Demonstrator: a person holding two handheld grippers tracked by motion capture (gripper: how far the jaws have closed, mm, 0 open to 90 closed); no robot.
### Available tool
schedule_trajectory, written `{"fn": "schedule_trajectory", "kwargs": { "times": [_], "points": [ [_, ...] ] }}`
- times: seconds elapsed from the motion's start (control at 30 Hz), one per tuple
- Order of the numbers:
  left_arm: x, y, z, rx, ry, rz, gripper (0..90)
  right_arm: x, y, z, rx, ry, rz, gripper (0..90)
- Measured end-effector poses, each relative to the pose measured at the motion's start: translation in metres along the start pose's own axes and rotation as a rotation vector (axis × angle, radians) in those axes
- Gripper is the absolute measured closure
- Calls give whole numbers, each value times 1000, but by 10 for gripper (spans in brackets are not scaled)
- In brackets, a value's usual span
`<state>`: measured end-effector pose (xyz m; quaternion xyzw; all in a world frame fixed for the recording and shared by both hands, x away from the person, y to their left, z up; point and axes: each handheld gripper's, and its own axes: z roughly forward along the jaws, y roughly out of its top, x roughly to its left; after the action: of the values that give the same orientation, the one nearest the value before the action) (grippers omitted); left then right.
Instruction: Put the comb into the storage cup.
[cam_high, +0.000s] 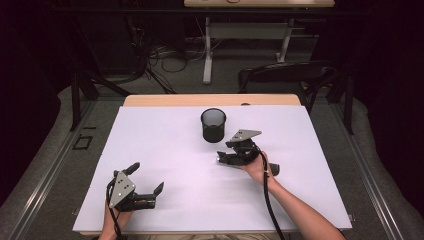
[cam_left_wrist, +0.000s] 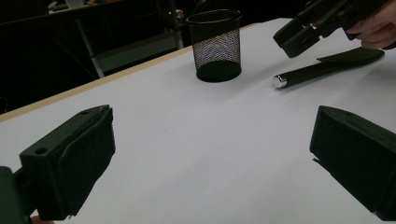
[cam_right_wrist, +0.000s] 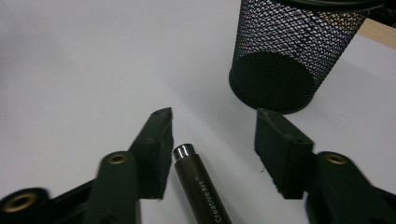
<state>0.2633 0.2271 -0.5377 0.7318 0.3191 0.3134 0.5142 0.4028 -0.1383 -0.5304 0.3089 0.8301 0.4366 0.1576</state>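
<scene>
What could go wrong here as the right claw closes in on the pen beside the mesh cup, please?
1. The pen lies flat and round between the open jaws of the right claw, close against one of them; an uneven squeeze might roll it away.
2. The mesh cup stands just beyond the jaws, so pushing forward could knock it over.
3. The left claw is open and far off, so probably cannot steady anything.

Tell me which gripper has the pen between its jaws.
The right gripper: its open jaws straddle the silver-tipped dark pen lying near the mesh cup. The left gripper is open over bare white table.
</scene>
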Motion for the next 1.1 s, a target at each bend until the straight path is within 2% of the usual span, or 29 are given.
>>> {"fn": "schedule_trajectory", "kwargs": {
  "times": [0.37, 0.77, 1.1],
  "points": [
    [1, 0, 0, -1, 1, -4, 4, 1, 3, 10, 33, 20, -6, 894],
    [1, 0, 0, 3, 0, 1, 4, 7, 3, 25, 91, 0, -41, 900],
    [0, 0, 0, 11, -4, 4, 6, 6, 2, 32, 120, -5, -39, 900]
  ]
}}
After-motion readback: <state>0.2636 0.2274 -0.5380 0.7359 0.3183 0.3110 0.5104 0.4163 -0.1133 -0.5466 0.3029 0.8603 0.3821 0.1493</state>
